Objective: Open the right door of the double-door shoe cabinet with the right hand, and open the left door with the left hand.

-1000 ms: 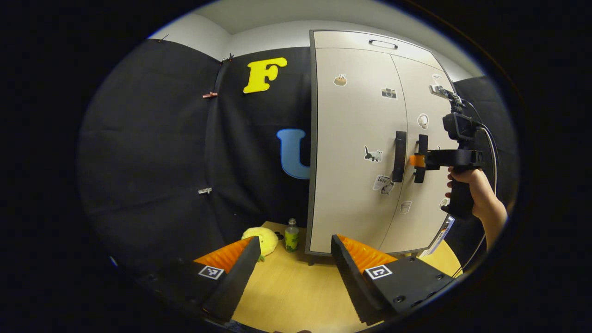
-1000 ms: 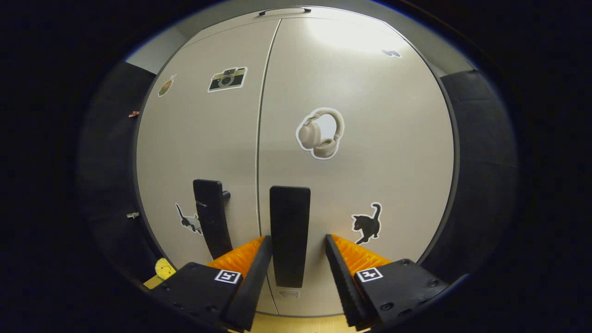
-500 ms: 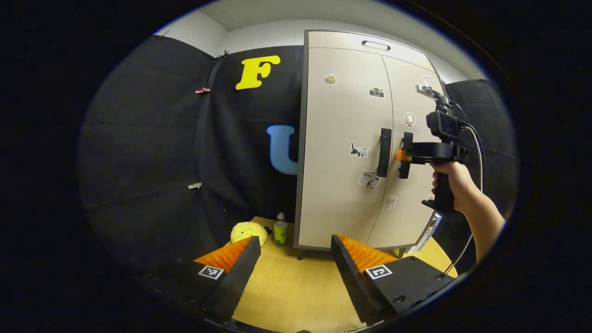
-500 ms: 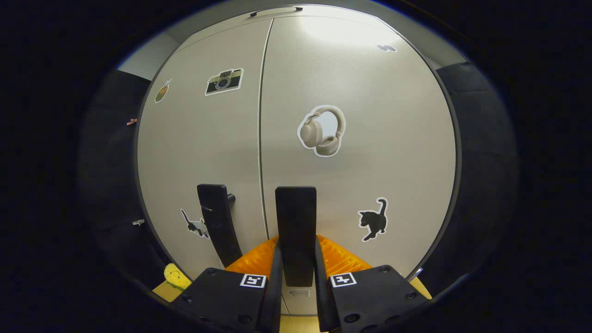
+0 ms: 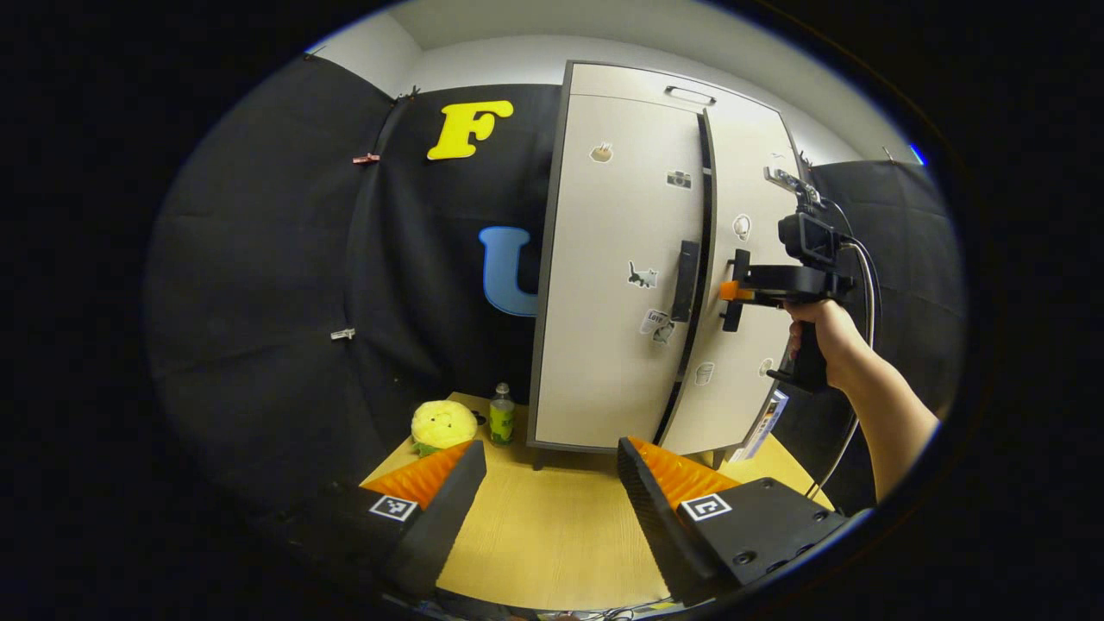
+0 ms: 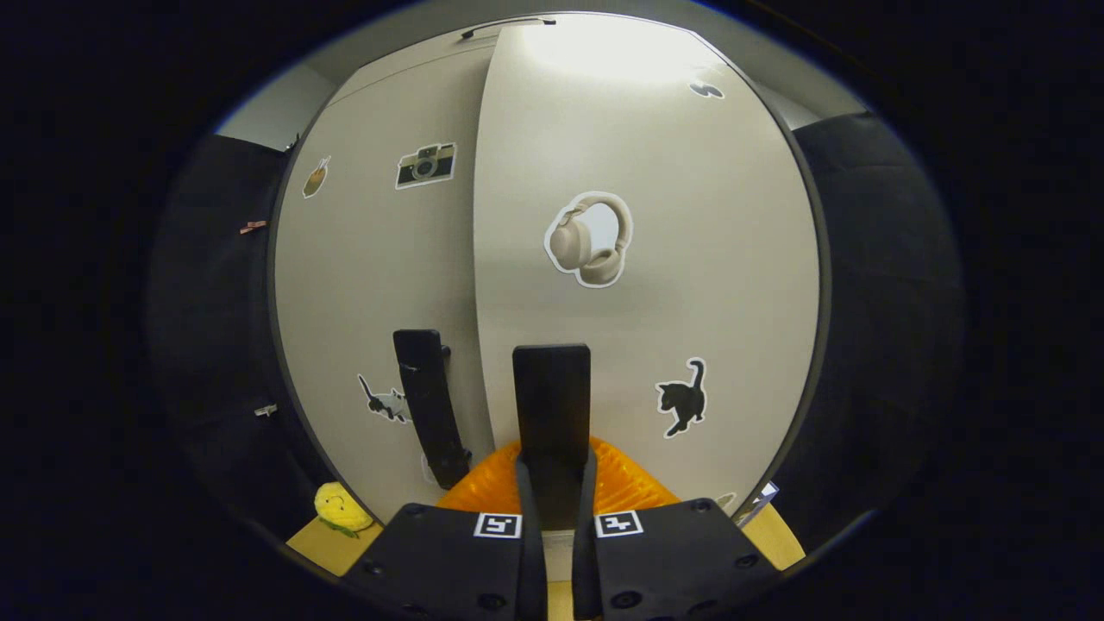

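In the near foreground of the left gripper view, the left gripper (image 5: 548,483) hangs with its jaws spread wide and nothing between them, over the pale wooden tabletop (image 5: 552,535) and well short of the cabinet. Beyond it on the table sit a yellow plush toy (image 5: 442,424) and a small green-labelled bottle (image 5: 500,416), just beside the cabinet's left corner. In the right gripper view, the right gripper (image 6: 554,483) is clamped on the black vertical bar handle of the right door (image 6: 552,405), both fingers pressing its sides; a second ago those fingers stood open on either side of the bar. The tall beige double-door shoe cabinet (image 5: 642,259), dotted with stickers, stands at the back of the table against the black booth wall. Its right door (image 6: 655,259) has now swung a little way out: a dark gap has opened along the centre seam where a second ago the two doors sat flush. A person's hand (image 5: 824,332) holds the right gripper out at the handle. The left door (image 5: 617,267) is closed, its own black bar handle (image 5: 686,280) untouched. By this reading the first half of the job is under way, with the right door needing a wider swing before the left gripper goes for its handle.
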`<state>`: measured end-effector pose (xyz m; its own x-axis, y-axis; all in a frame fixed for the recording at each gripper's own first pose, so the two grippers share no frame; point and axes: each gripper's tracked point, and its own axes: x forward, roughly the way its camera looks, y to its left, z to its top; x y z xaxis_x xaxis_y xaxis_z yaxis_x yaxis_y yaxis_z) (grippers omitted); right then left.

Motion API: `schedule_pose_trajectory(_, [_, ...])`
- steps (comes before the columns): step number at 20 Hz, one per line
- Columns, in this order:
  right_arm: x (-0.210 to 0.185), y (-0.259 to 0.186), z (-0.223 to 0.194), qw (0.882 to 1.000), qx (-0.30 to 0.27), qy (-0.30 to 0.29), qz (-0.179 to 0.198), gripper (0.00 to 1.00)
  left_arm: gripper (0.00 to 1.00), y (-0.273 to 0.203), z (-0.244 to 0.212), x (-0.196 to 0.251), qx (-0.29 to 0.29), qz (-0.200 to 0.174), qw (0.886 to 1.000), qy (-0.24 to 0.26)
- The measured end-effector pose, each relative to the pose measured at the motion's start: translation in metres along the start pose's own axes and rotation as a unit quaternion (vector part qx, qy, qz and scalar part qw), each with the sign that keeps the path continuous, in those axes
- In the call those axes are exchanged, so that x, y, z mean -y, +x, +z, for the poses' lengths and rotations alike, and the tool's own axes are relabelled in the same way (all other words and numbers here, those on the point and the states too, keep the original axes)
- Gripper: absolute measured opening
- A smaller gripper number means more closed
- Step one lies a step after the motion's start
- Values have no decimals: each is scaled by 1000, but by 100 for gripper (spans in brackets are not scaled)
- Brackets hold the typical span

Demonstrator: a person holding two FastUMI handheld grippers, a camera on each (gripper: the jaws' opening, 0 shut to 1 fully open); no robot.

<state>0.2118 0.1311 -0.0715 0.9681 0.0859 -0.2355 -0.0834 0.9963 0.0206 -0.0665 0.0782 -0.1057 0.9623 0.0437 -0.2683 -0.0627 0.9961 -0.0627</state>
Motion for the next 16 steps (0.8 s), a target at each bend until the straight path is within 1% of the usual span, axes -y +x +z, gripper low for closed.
schedule_pose_trajectory(3, [4, -12, 1, 1000, 1, -5, -4, 16, 95, -7, -1, 8, 2, -21, 1000, 3])
schedule_pose_trajectory(6, [12, -27, 1, 1000, 6, 3, -5, 16, 95, -12, 0, 18, 4, -23, 1000, 7])
schedule_pose_trajectory(8, [18, -33, 2, 1000, 12, 5, 3, 16, 95, -20, 6, 33, 12, -26, 1000, 0])
schedule_pose_trajectory(12, [30, -50, 3, 999, 12, 6, 32, 16, 95, -38, 6, 75, 19, -26, 999, -21])
schedule_pose_trajectory(16, [53, -63, 5, 999, 20, 3, 46, 15, 95, -61, -9, 122, 16, -17, 1000, -18])
